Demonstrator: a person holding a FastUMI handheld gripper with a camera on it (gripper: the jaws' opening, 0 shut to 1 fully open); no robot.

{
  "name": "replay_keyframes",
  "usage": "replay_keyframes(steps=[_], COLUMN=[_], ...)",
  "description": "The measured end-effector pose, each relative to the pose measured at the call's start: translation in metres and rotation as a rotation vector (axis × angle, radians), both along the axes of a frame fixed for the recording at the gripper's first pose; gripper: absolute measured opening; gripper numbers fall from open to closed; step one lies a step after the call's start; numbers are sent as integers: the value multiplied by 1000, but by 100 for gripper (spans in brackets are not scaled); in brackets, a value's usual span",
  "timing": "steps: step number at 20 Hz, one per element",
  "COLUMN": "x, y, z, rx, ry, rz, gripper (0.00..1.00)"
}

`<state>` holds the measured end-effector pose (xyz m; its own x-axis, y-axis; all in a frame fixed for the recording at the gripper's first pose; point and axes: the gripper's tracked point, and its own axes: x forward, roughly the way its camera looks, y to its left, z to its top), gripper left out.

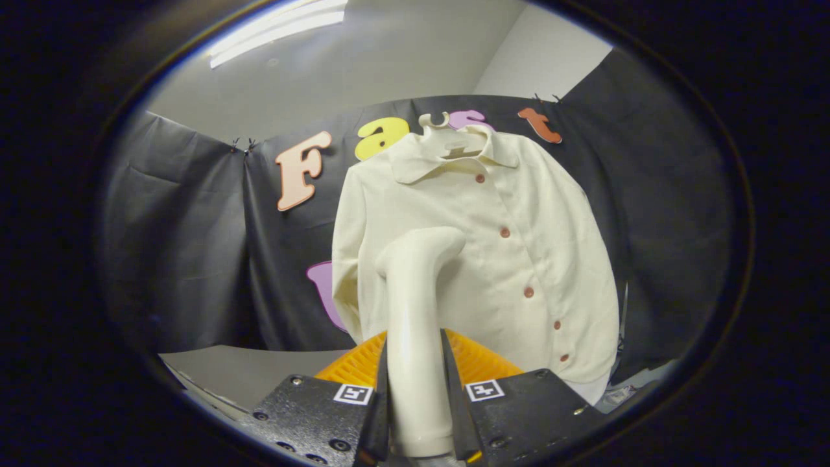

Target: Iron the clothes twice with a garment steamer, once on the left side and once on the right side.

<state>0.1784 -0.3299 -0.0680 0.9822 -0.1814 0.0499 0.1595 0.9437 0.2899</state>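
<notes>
Now the gripper [415,408] holds the garment steamer [415,305] firmly between both fingers, its head near the shirt [519,259] beyond them.

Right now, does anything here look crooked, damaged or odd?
Nothing stands out. The cream shirt hangs buttoned on its hanger, and the gripper holds the steamer upright between its fingers.

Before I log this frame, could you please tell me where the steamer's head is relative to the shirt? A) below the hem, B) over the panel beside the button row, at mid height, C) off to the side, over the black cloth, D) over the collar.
B: the garment steamer, clamped between the fingers of the gripper, has its head over the shirt panel beside the button row, below the collar.
</notes>
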Motion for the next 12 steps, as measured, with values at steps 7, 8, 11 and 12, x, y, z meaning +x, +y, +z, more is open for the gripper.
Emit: replay_keyframes(steps=[7, 8, 11, 12], x=[-12, -14, -20, -21], y=[1, 0, -1, -1], z=[-42, -50, -73, -80], rx=[47, 54, 56, 56], ry=[51, 61, 93, 104], rz=[13, 13, 8, 7], gripper=[38, 38, 38, 38])
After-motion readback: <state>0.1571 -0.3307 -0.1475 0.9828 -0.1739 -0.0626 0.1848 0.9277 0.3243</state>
